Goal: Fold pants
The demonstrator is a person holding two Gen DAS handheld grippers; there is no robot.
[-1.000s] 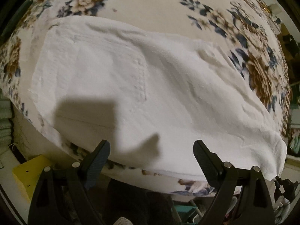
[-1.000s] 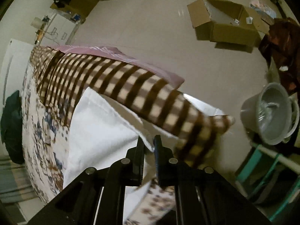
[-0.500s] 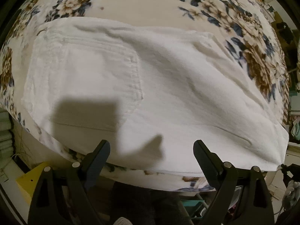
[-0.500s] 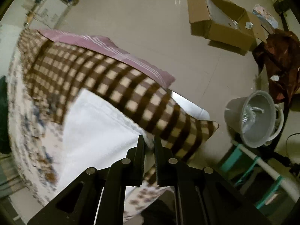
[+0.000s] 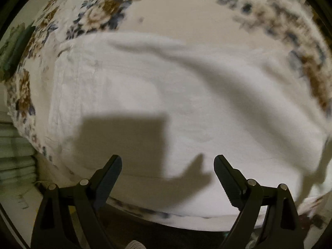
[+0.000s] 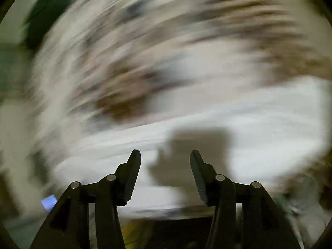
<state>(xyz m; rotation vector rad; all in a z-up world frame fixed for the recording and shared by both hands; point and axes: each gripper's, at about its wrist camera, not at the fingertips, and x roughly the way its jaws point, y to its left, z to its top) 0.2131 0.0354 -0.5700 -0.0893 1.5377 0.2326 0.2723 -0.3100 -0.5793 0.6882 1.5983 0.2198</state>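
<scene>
The white pants (image 5: 166, 95) lie spread on a floral bedsheet (image 5: 182, 14), filling the middle of the left wrist view. My left gripper (image 5: 167, 166) is open and empty, hovering over the pants' near edge; its shadow falls on the cloth. In the right wrist view the picture is heavily motion-blurred. The white pants (image 6: 259, 124) show as a pale band across the lower right. My right gripper (image 6: 165, 159) is open and empty above them.
The bed's near edge (image 5: 145, 211) runs just beyond the left fingers, with dark space below. A dark green item (image 5: 18, 45) lies at the far left of the bed. The blurred floral sheet (image 6: 124, 72) fills the upper right wrist view.
My right gripper was shut on a corner of the pants; now it is open and swinging fast over the bed. The left gripper moved a little closer to the cloth.
</scene>
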